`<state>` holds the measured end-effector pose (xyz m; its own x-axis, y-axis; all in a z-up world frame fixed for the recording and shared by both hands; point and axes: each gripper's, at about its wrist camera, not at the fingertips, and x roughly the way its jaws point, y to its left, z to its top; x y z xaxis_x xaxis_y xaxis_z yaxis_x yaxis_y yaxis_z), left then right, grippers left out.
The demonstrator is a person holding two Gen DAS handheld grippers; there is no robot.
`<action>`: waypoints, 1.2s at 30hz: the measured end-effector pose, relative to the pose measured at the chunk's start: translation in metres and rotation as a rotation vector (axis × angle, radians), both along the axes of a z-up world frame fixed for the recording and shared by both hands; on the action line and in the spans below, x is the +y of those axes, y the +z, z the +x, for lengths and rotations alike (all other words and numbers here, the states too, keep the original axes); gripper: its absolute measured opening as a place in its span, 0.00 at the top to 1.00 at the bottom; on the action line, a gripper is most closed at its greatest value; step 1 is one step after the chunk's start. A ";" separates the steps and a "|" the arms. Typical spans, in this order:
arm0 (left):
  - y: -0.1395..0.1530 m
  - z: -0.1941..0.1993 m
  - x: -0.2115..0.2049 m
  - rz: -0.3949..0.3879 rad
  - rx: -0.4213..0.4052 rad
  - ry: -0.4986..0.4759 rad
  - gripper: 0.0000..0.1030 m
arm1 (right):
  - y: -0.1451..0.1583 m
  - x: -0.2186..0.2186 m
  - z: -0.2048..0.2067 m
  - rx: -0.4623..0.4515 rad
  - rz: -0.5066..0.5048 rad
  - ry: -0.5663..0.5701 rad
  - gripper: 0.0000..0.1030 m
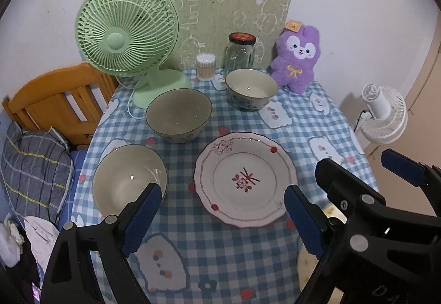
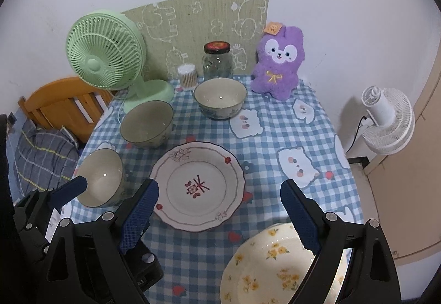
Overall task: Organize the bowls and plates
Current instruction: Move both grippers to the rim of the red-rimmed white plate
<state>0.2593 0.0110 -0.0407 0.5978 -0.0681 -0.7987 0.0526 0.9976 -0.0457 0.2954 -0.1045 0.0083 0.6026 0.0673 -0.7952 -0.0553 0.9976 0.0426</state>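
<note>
A white scalloped plate (image 1: pixel 245 180) (image 2: pixel 197 187) with a red motif lies in the middle of the checked tablecloth. Three cream bowls stand left and behind it: the near-left bowl (image 1: pixel 126 180) (image 2: pixel 100 177), the middle bowl (image 1: pixel 179 115) (image 2: pixel 147 123) and the far bowl (image 1: pixel 250 87) (image 2: pixel 220 97). A yellow-flowered plate (image 2: pixel 264 268) lies at the near right, partly under my right finger. My left gripper (image 1: pixel 223 218) hangs open above the near edge of the white plate, holding nothing. Beside it on the right, my right gripper (image 2: pixel 220 202) is open and empty too.
At the back stand a green desk fan (image 1: pixel 124 36), a glass jar (image 1: pixel 239 51), a cotton-swab tub (image 1: pixel 205 67) and a purple plush toy (image 1: pixel 297 58). A wooden bed frame (image 1: pixel 60 100) and pillow (image 1: pixel 33 166) border the table's left side. A white fan (image 2: pixel 386 122) stands beyond the right edge.
</note>
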 end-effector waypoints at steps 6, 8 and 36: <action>-0.026 0.027 -0.002 -0.004 0.041 0.017 0.17 | -0.024 -0.005 0.025 0.025 -0.003 -0.016 0.11; -0.034 0.035 -0.003 -0.009 0.054 0.026 0.17 | -0.030 -0.005 0.032 0.030 -0.011 -0.017 0.11; -0.114 0.097 -0.004 0.057 0.167 0.055 0.27 | -0.117 -0.015 0.095 0.163 0.004 -0.029 0.26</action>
<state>0.3567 0.0068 -0.1542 0.4583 0.0093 -0.8887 -0.0055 1.0000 0.0076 0.3900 -0.1195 -0.1082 0.4671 0.0551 -0.8825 -0.0181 0.9984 0.0527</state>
